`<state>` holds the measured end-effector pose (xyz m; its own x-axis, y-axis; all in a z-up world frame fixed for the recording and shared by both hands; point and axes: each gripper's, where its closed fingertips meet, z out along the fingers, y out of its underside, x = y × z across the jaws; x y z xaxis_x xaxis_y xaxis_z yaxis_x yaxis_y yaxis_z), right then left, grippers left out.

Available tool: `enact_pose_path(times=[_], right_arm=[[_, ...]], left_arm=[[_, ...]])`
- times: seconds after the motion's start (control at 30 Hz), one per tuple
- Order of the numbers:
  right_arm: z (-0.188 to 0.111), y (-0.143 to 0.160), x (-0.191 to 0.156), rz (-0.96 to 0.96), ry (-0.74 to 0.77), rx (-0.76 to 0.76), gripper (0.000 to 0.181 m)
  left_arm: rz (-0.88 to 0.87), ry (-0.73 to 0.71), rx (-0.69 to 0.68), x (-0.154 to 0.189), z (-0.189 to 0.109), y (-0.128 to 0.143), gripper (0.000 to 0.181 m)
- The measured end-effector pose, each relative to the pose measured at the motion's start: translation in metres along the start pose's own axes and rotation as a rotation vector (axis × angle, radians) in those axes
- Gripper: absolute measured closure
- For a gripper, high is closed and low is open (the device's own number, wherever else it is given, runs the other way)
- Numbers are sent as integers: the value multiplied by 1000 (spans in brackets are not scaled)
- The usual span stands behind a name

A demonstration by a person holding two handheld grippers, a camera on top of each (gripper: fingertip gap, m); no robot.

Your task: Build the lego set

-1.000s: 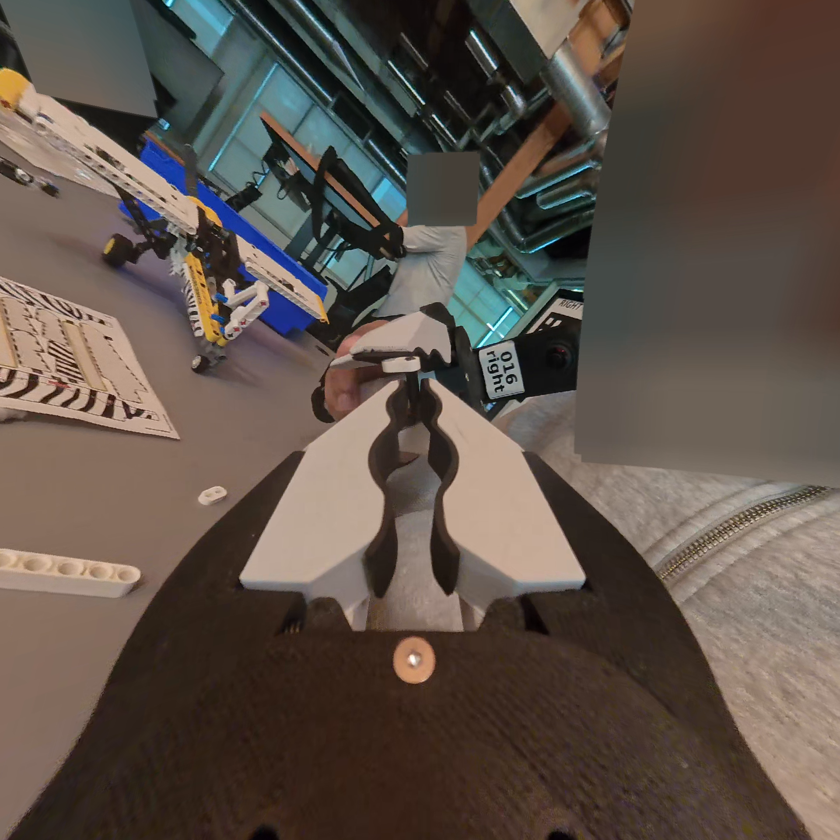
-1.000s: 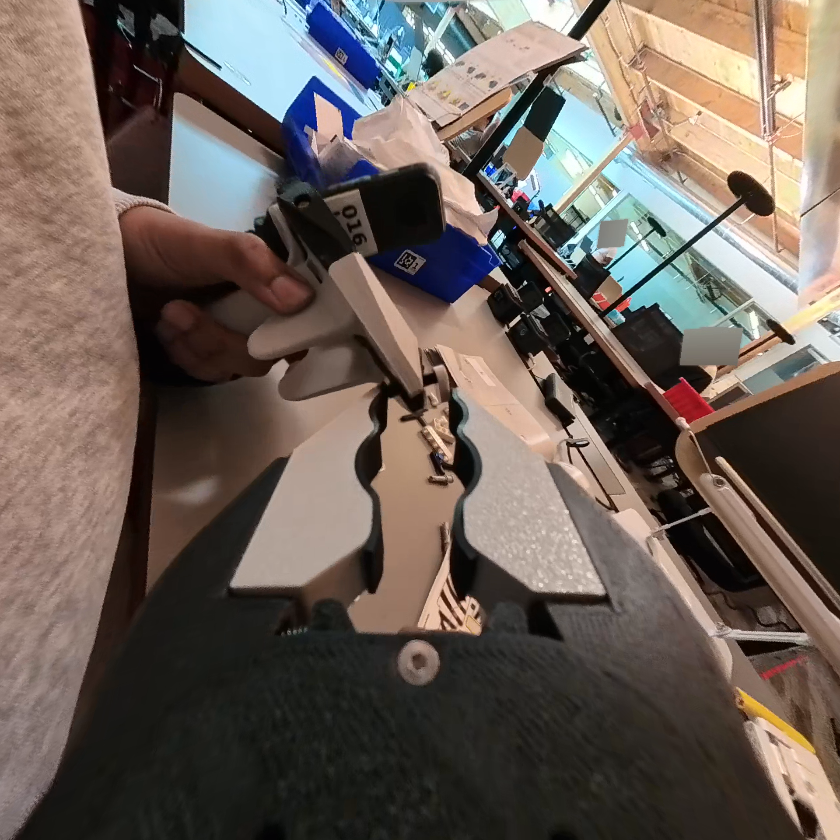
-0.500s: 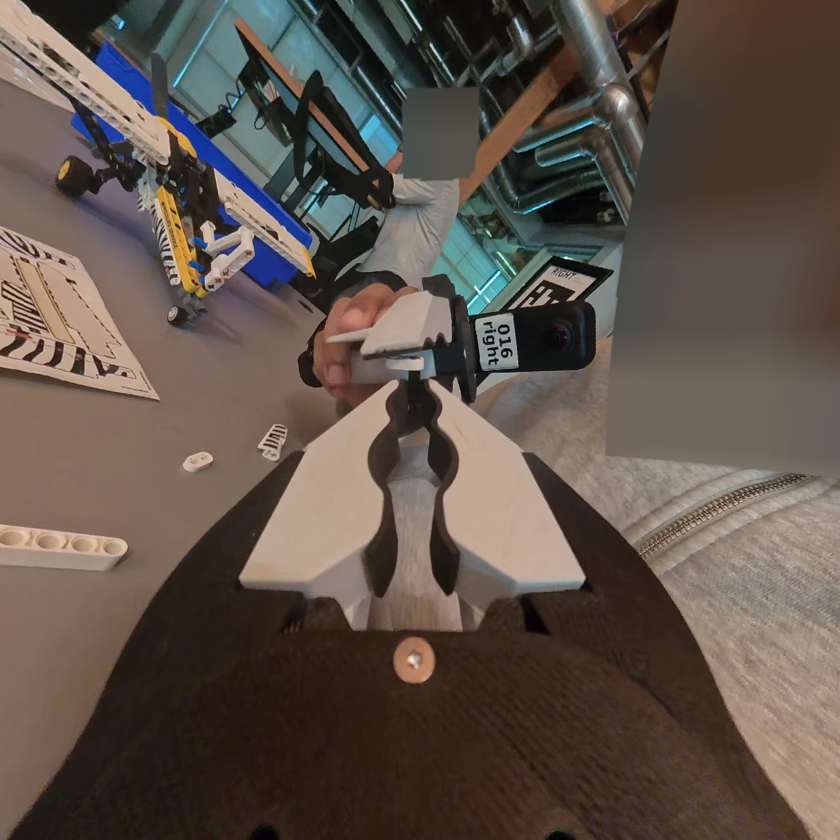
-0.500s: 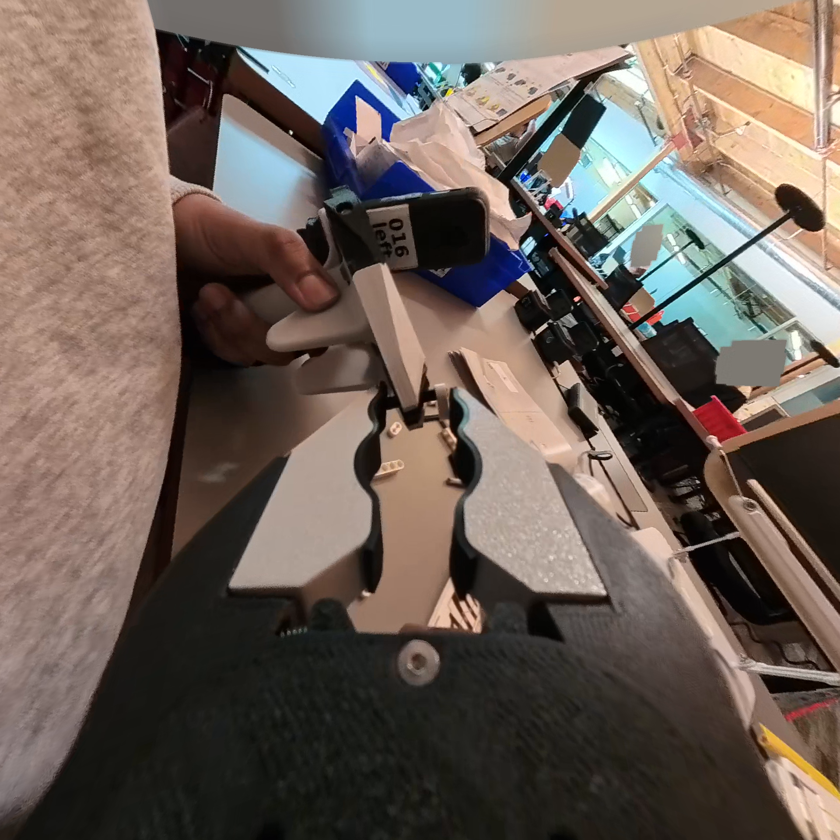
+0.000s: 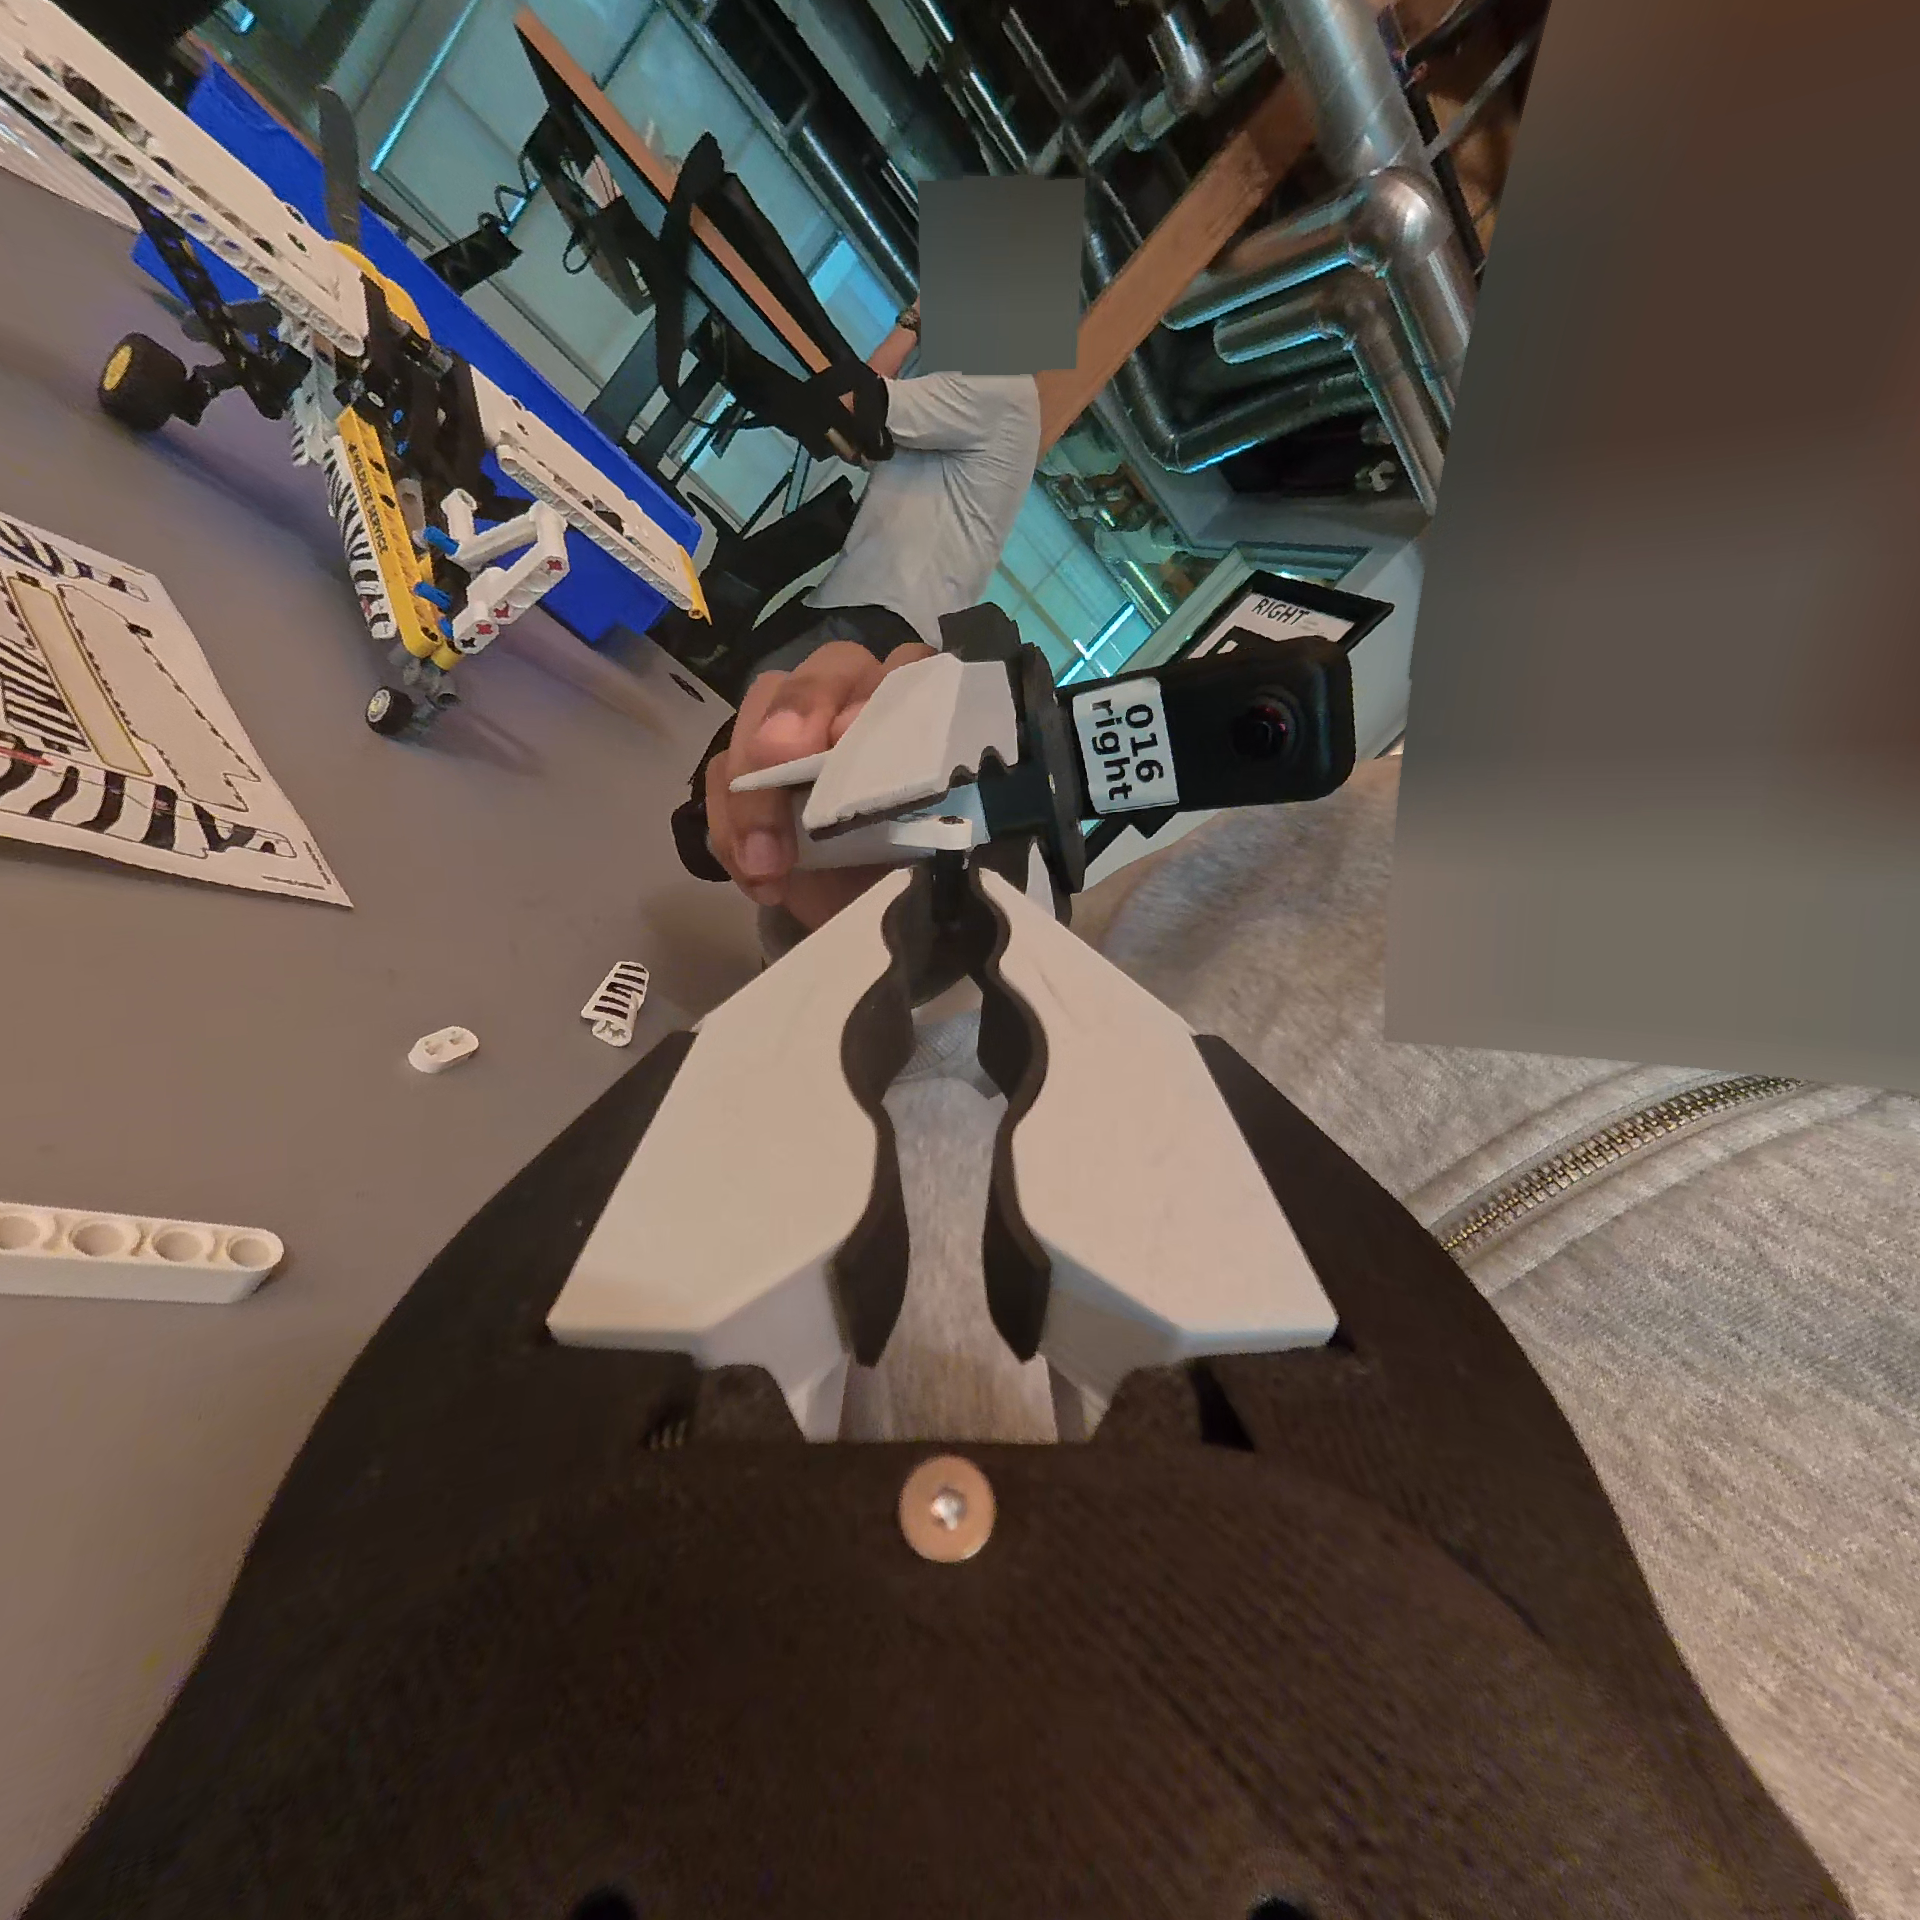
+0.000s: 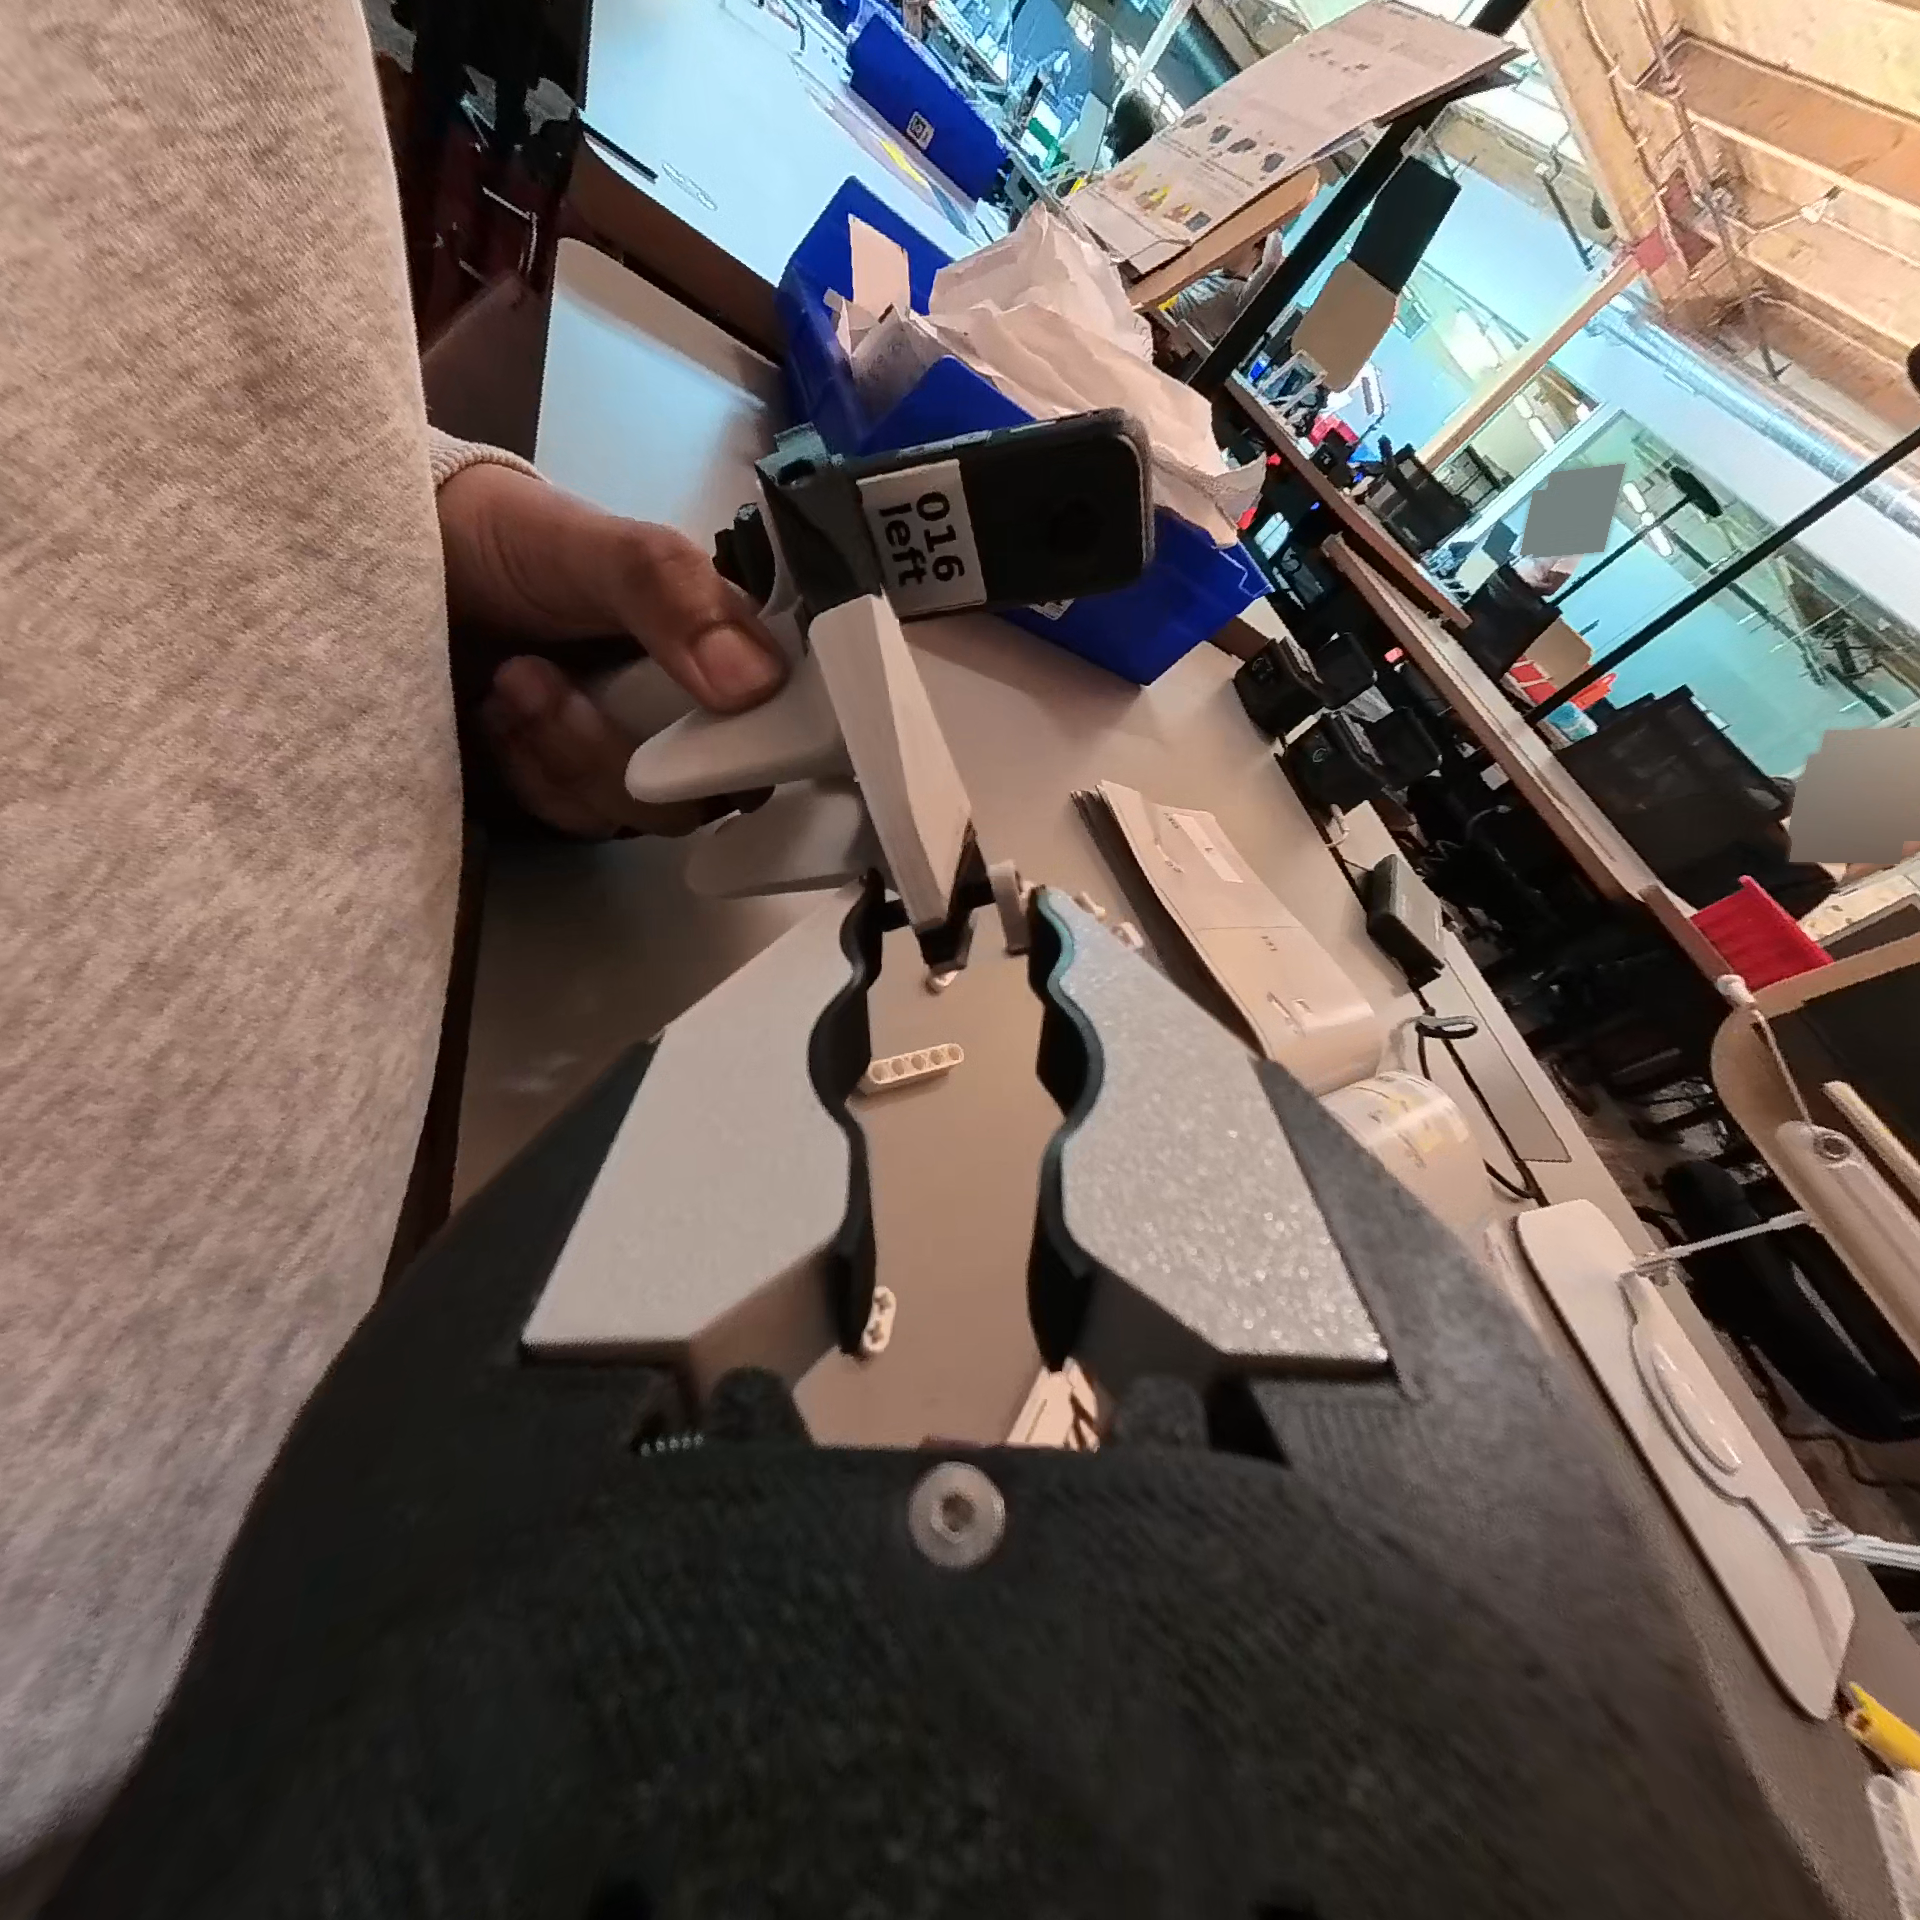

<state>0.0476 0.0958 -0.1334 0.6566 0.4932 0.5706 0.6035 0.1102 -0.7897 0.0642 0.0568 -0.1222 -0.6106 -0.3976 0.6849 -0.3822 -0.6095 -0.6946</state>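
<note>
1. A white printed label sits on the black camera [image 5: 1216, 743] mounted on your right gripper [image 6: 953, 909], and a matching one on the black camera [image 6: 1029, 530] of your left gripper [image 5: 943, 904].
2. More print shows on the black-striped sticker sheet [image 5: 125, 748] lying flat on the desk [image 5: 364, 1143]. There is also print along a yellow beam of the half-built lego model [image 5: 395, 468] and on a framed sign [image 5: 1288, 623] behind your right hand [image 5: 774, 769].
3. Your left gripper's fingers are pressed almost together at the tips, pinching a small black pin [image 5: 943, 891].
4. Your right gripper's fingers stand partly apart. A small white lego piece [image 5: 940, 828] sits at their tips and appears clamped there, though the left gripper hides part of it.
5. The two grippers meet tip to tip above the desk's near edge, in front of your grey zipped top. The black pin touches the underside of the white piece.
6. The lego model stands well away on the desk, in front of a blue bin [image 5: 582, 520].
7. Loose on the desk lie a white holed beam [image 5: 135, 1252], a small white two-hole link [image 5: 444, 1047] and a striped white piece [image 5: 616, 1003].
</note>
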Motion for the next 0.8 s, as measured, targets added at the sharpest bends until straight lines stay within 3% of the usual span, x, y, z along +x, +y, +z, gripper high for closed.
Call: enact_pose_path(times=[0.5,0.67,0.73,0.8], right_arm=[[1,6,-2,52,-2,-60,157],[3,9,1,168,-26,-41,156],[1,11,4,250,-45,-28,156],[-2,9,5,344,-85,-3,156]], left_arm=[[-23,-9,7,-3,0,0,177],[47,-68,36,-8,-2,-6,176],[120,-96,85,-7,-10,-15,169],[207,-131,141,-5,-19,-27,148]])
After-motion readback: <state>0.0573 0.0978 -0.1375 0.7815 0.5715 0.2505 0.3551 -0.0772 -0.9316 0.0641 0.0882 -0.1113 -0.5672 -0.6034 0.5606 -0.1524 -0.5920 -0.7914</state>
